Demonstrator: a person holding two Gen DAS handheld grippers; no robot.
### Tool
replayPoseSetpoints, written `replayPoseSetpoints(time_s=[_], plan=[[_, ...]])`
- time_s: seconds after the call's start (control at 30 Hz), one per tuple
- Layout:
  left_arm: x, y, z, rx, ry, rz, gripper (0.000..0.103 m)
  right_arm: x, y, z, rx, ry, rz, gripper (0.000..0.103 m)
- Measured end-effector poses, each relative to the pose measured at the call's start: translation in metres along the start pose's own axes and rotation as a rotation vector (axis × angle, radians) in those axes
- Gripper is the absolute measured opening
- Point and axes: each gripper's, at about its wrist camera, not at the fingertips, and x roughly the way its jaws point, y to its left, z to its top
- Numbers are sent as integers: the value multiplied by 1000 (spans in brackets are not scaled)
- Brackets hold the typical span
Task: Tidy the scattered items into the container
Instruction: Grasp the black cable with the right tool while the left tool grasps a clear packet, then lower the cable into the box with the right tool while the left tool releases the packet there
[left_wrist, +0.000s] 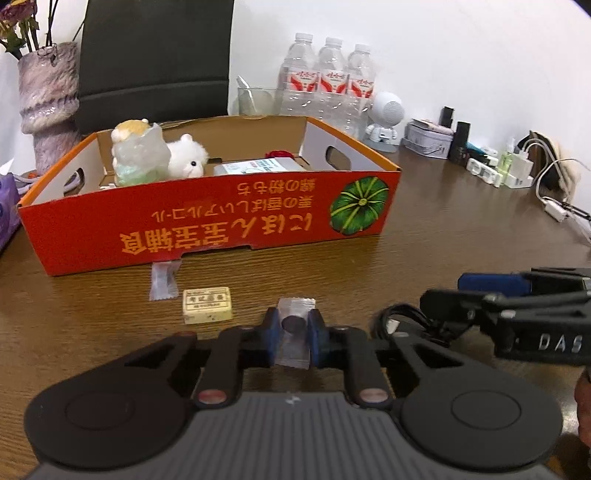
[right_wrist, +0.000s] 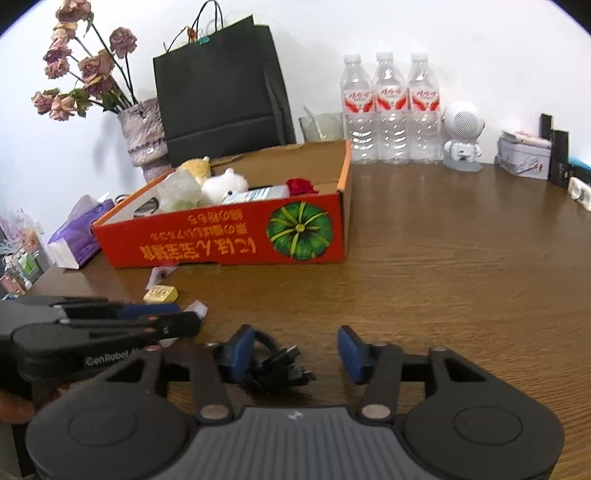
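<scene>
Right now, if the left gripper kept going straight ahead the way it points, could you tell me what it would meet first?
Probably the orange box: the left gripper, shut on a clear wrapped candy, faces its printed front wall across bare table. Depth is uncertain.

"GenRobot" on the left hand-held gripper (right_wrist: 186, 319), "DAS" on the right hand-held gripper (left_wrist: 480, 291), upside-down Japanese lettering on the red box (left_wrist: 221, 218)

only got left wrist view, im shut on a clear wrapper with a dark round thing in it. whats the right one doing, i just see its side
Observer: The right gripper is open, fingers wide apart, low over the brown wooden table.
Operator: anything between them
Observer: A black coiled cable lies between them, close against one blue pad, not gripped.
Operator: whats left of the box, its cut off for me
Observer: A purple tissue pack lies beside the red cardboard box.
</scene>
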Motion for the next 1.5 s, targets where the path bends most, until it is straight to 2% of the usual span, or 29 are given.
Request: replayPoseSetpoints(time_s=[0.1, 0.3, 0.33, 0.43, 0.5, 0.57, 0.67, 0.93, 1.07, 1.2, 1.33, 1.5], plan=[[-2, 3, -1, -7, -5, -4, 16, -5, -1, 1, 5, -12, 18, 75], [-8, 13, 0, -32, -27, -3, 15, 5, 17, -5, -68, 24, 28, 74], [-10, 15, 0, -34, -32, -1, 15, 8, 20, -6, -79, 34, 27, 72], [-14, 18, 1, -45, -42, -3, 15, 13, 30, -12, -131, 53, 23, 60], [-16, 22, 0, -55, -43, -6, 15, 12, 41, -17, -207, 51, -9, 46], [-19, 25, -1, -67, -43, -9, 15, 10, 45, -19, -223, 46, 15, 33], [-25, 32, -4, -82, -49, -8, 15, 8, 51, -21, -250, 37, 8, 28], [-45, 49, -9, -129, -84, -6, 15, 0, 58, -21, -241, -11, -8, 28], [-60, 51, -3, -120, -130, -15, 15, -8, 63, -14, -221, -59, -12, 27], [-70, 57, 13, -92, -176, -2, 15, -15, 69, 7, -191, -113, 14, 27], [-74, 68, 43, -90, -230, 18, 15, -12, 80, 38, -193, -150, 31, 27], [-66, 89, 78, -159, -312, 33, 16, 9, 89, 79, -163, -200, 24, 27]])
